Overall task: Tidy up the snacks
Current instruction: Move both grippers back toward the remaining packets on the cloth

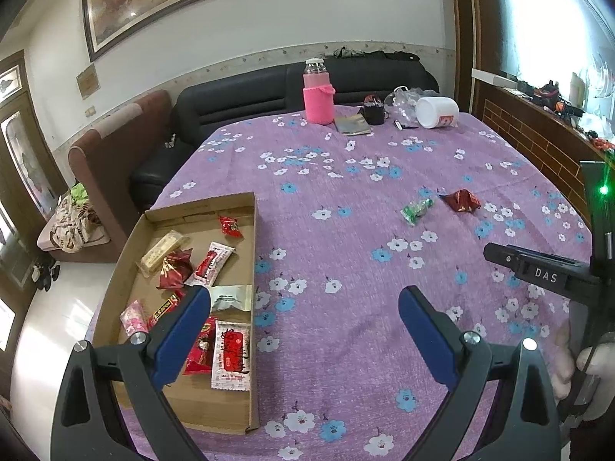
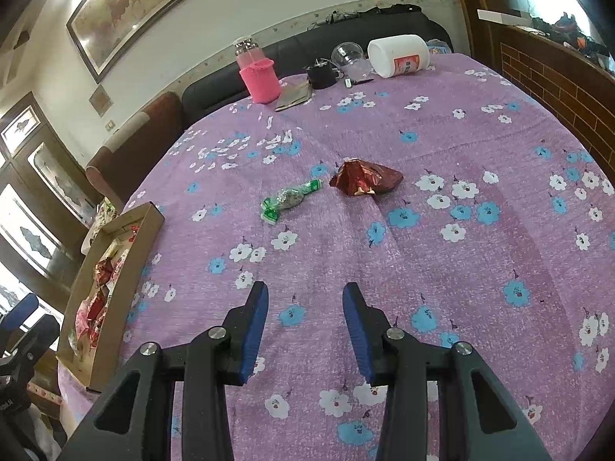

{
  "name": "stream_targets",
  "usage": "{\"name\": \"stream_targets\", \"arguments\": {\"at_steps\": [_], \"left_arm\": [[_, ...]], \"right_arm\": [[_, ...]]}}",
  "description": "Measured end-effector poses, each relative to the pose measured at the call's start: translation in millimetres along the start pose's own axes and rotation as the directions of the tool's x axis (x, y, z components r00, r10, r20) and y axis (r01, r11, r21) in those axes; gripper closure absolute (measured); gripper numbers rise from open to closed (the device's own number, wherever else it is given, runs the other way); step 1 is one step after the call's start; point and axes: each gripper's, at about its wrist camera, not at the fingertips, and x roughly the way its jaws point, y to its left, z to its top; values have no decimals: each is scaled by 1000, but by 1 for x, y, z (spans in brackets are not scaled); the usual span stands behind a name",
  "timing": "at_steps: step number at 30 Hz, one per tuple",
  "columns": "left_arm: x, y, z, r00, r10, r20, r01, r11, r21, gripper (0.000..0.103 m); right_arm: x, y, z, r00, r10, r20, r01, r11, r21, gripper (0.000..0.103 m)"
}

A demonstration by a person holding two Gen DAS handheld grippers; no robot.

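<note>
A shallow cardboard box lies at the table's left edge and holds several wrapped snacks, mostly red and white. Two snacks lie loose on the purple flowered cloth: a green-wrapped candy and, right of it, a crumpled dark red wrapper. My left gripper is open wide and holds nothing; its left finger hangs over the box's near end. My right gripper is open and holds nothing, well short of the two loose snacks. In the left wrist view the right gripper's body shows at the right edge with a hand on it.
At the table's far end stand a pink-sleeved bottle, a black cup, a clear plastic cup, a tipped white tub and a flat packet. A dark sofa lies beyond; a brick-patterned ledge on the right.
</note>
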Motion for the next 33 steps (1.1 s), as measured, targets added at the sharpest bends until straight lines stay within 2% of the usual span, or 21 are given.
{"name": "stream_targets", "arguments": {"at_steps": [11, 15, 19, 22, 25, 31, 33], "left_arm": [[15, -7, 3, 999, -15, -38, 15, 1000, 19, 5], [27, -8, 4, 994, -74, -80, 74, 997, 5, 5], [44, -4, 12, 972, -192, -133, 187, 981, -50, 5], [59, -2, 24, 954, -258, -154, 244, 964, -103, 5], [74, -3, 38, 938, -302, -169, 282, 951, -129, 5], [106, -24, 60, 923, -322, -210, 322, 946, -35, 5], [116, -33, 64, 921, -318, -224, 326, 945, 3, 5]], "right_arm": [[2, -15, 6, 1000, -19, 0, 19, 999, 27, 60], [1, -27, 15, 1000, -30, 5, 30, 999, 43, 60], [-3, -47, 36, 998, -60, 29, 58, 996, 68, 58], [1, -62, 55, 995, -83, 45, 79, 992, 97, 40], [15, -69, 72, 996, -76, 48, 70, 989, 130, 40], [65, -58, 101, 996, -81, 39, 80, 996, 44, 40], [79, -62, 106, 998, -58, 17, 57, 997, 52, 40]]}}
